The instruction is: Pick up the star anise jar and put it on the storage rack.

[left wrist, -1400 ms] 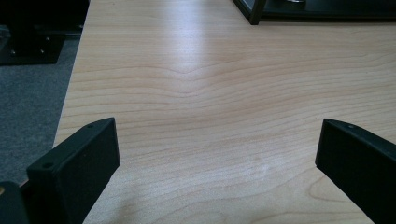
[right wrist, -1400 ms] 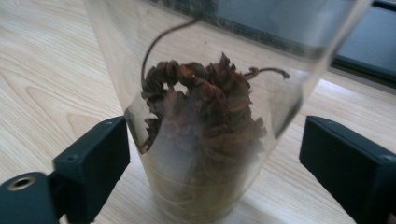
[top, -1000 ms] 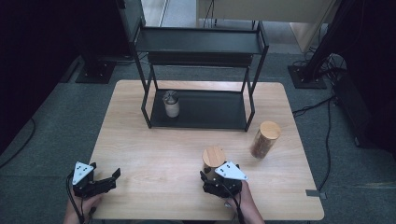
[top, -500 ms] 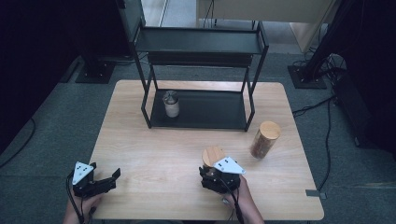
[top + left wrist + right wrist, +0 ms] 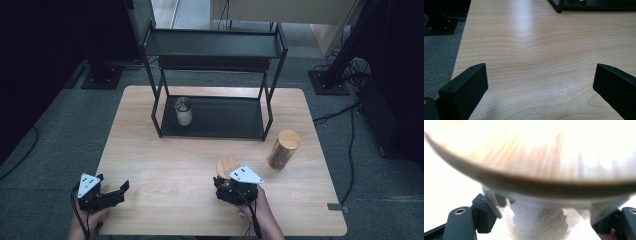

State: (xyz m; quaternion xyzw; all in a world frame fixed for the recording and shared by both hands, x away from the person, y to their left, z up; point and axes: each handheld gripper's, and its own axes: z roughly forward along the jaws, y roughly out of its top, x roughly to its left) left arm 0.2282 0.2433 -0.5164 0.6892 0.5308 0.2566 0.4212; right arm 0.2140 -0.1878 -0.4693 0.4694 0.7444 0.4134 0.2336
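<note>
A glass jar with a round wooden lid point(image 5: 226, 165) stands on the table's near right part. My right gripper point(image 5: 229, 182) is right behind it, held by a hand. In the right gripper view the jar point(image 5: 541, 220) is blurred and very close between the two jaws, which stand wide apart on either side of it, so the right gripper point(image 5: 544, 222) is open. My left gripper point(image 5: 112, 181) rests low at the near left corner, also open, with only bare wood between the jaws in the left gripper view point(image 5: 540, 75).
A second wooden-lidded jar point(image 5: 283, 149) stands to the right of the first. A black two-tier rack point(image 5: 215, 50) occupies the back of the table point(image 5: 165, 160), with a small jar point(image 5: 183, 111) on its lower tier. The rack's foot point(image 5: 560, 7) is far ahead of the left gripper.
The right gripper has crept slightly forward and left, closer around the jar. The left gripper and the other jars have not moved.
</note>
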